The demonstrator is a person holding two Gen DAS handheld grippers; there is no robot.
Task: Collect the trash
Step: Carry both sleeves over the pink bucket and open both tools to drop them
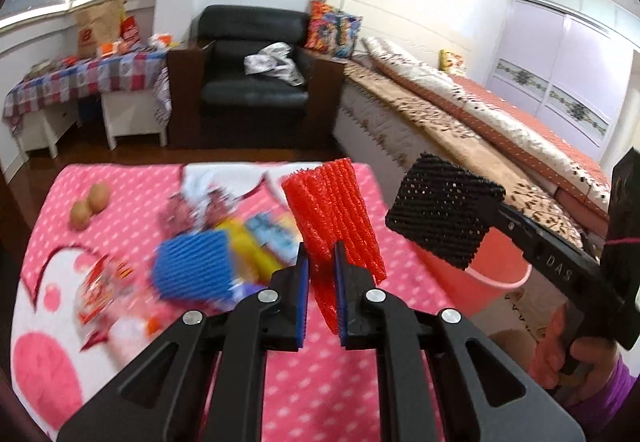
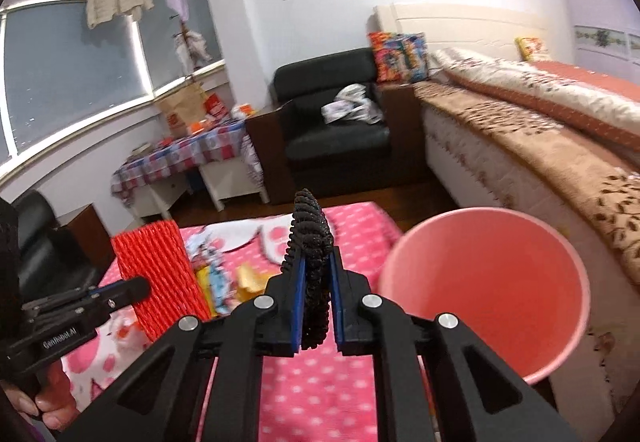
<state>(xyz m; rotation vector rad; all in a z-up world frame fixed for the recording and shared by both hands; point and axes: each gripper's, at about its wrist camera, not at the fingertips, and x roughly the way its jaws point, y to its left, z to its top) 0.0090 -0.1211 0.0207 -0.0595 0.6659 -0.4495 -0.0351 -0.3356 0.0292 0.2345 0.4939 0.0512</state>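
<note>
Left gripper (image 1: 322, 266) clamped on red foam net sleeve (image 1: 334, 209). Sleeve stands near-upright in the jaws, long axis running 12-to-6, ribs along that axis, top leaning slightly toward 11, lifted clear of the pink polka-dot blanket (image 1: 312, 386).

Right gripper (image 2: 316, 278) clamped on black foam net sleeve (image 2: 312, 238). Own camera sees it edge-on, long axis upright, top curling toward 12. In the left view it shows as a flat black panel at 3 o'clock of the red one, tilted, over the bucket.

Pink bucket (image 2: 484, 290): mouth facing up at 3 o'clock of the right gripper, beside the blanket edge; the visible interior holds nothing.

On the blanket, blurred: blue foam net sleeve (image 1: 196, 266) at 9 o'clock of the left gripper, yellow and light-blue wrappers (image 1: 260, 242) next to it, two brown round items (image 1: 90, 205) at 10 o'clock.
</note>
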